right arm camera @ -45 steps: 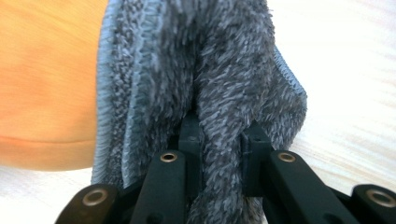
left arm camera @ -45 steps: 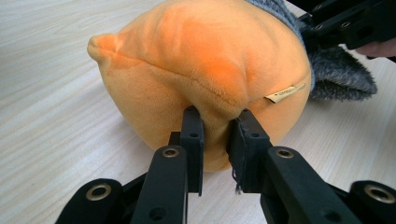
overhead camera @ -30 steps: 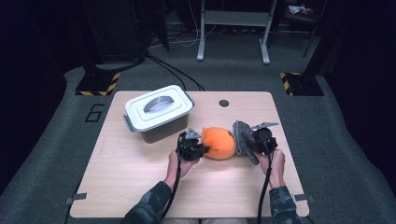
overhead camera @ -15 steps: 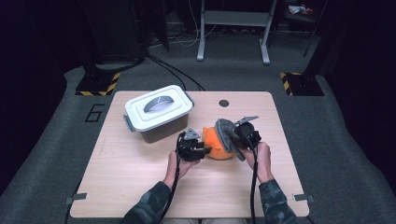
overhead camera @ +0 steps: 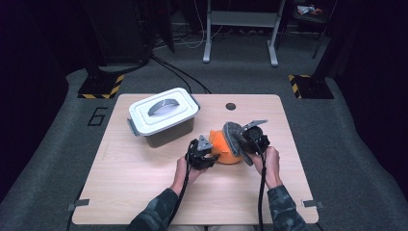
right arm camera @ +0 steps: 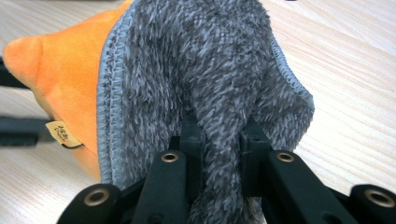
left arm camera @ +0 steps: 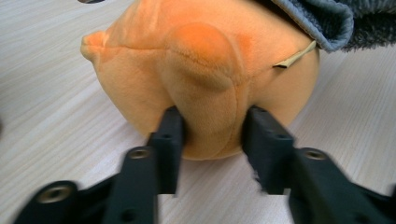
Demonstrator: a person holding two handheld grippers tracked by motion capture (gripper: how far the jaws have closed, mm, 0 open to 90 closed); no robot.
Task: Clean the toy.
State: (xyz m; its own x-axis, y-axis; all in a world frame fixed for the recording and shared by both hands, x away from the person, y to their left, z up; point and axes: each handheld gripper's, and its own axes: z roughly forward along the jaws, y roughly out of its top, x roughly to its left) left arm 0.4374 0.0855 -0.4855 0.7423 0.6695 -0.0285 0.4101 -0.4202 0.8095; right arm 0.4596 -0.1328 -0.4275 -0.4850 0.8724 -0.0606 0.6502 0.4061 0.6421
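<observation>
Right gripper [right arm camera: 218, 135]: jaws pinched tight on a fold of the grey cloth [right arm camera: 205, 70]
Grey cloth: draped from the jaws onto the orange plush toy [right arm camera: 70, 70] just ahead
Left gripper [left arm camera: 212, 133]: jaws have just been closing, now pressing a bulge of the plush toy [left arm camera: 201, 70] between them
Plush toy: on the table [overhead camera: 144, 183] between both grippers
Lidded box [overhead camera: 163, 115]: beyond the left gripper, apart

Dim room, grey carpet floor [overhead camera: 57, 144]. Light wooden table [overhead camera: 144, 192] in the middle. Beyond its far edge: grey metal stand [overhead camera: 240, 29], black-and-yellow striped bases [overhead camera: 101, 86], cables [overhead camera: 178, 72].
</observation>
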